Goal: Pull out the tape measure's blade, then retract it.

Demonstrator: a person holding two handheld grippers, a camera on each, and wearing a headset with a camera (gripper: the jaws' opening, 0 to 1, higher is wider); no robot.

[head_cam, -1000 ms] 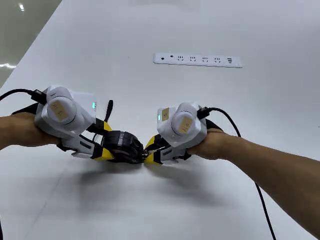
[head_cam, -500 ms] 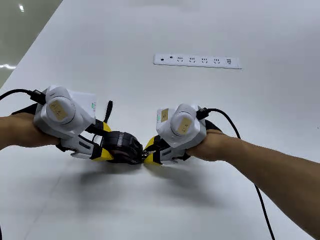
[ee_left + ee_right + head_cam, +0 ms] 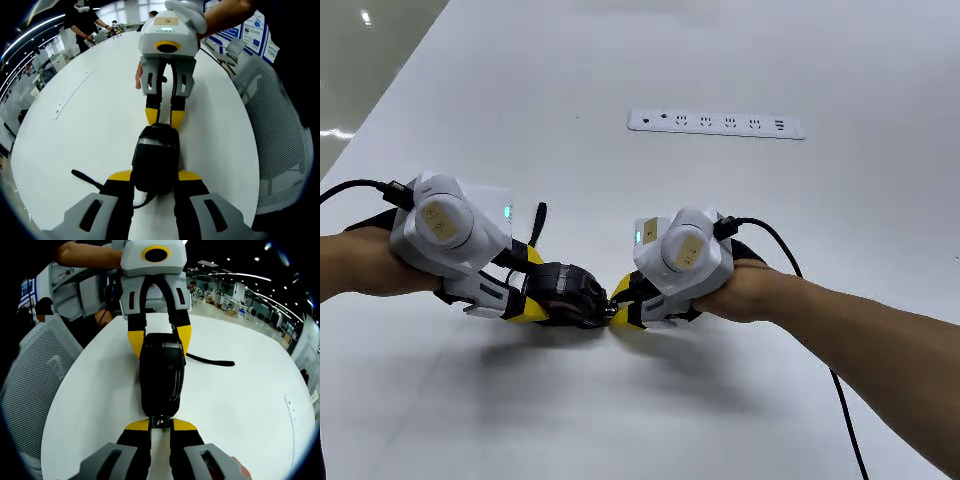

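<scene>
While the tape measure (image 3: 156,157) is being held low over the white table (image 3: 720,60), between the two grippers, its black case is being clamped across both sides by the yellow-tipped fingers (image 3: 121,176) of the left gripper (image 3: 155,176). Whether the case is being rested on the table or carried just above it cannot be told. At the mouth of the case, the small end hook (image 3: 161,420) of the blade is being pinched by the right gripper (image 3: 161,425), whose fingers are being pressed almost together on it. No length of blade is being shown outside the case, so the pull is being judged as not yet begun.

For this step a straight draw is being called for: the right gripper is being required to travel directly away from the mouth, in line with the slot, while the case is being braced against twisting or sliding. Because so little metal is being gripped, a slip off the hook is being counted as the main risk. The black strap (image 3: 210,361) is lying on the table beside the case, clear of the pull line.
</scene>
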